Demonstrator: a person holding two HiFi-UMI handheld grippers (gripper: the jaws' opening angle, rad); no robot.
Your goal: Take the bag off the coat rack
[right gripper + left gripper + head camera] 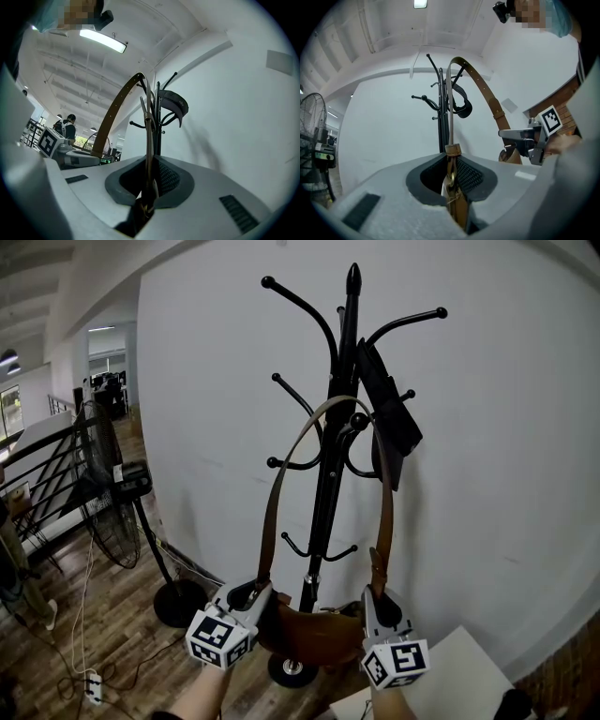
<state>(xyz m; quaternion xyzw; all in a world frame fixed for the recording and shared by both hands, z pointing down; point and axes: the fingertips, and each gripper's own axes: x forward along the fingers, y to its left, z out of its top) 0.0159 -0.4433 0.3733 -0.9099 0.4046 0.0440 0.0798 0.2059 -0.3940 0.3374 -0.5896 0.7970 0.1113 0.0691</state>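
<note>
Head view, bag point(314, 634): one brown bag, low at 6 o'clock, hanging against the foot of the coat rack point(328, 484).
Head view, strap point(278, 479): one long brown loop that rises from both ends of the bag to about 12 o'clock and passes over a knobbed hook.
Head view, left gripper point(247, 596): at 7 o'clock, at the strap's left end.
Head view, right gripper point(379, 601): at 5 o'clock, at the strap's right end.
Head view, others: one dark flat item point(389, 418) hangs on the rack at 1 o'clock and one standing fan point(108, 493) is at 9 o'clock.
Left gripper view, jaws: pressed nearly together, pinching the leather tab and ring where the strap point(483, 90) meets the bag. The rack point(440, 129) stands at 12 o'clock and the other gripper point(525, 138) is at 3 o'clock.
Right gripper view, jaws: also nearly closed, pinching the strap point(115, 110) edge-on just above its buckle. The rack point(158, 126) is at 12 o'clock and the other gripper point(70, 157) at 9 o'clock.
Progress: both grips look secured — that part is done. The loop is not yet off its hook, so the bag has to be raised, cleared of the knob and brought away.
Count: two grippers, one bag, one strap, one rack with several hooks.
</note>
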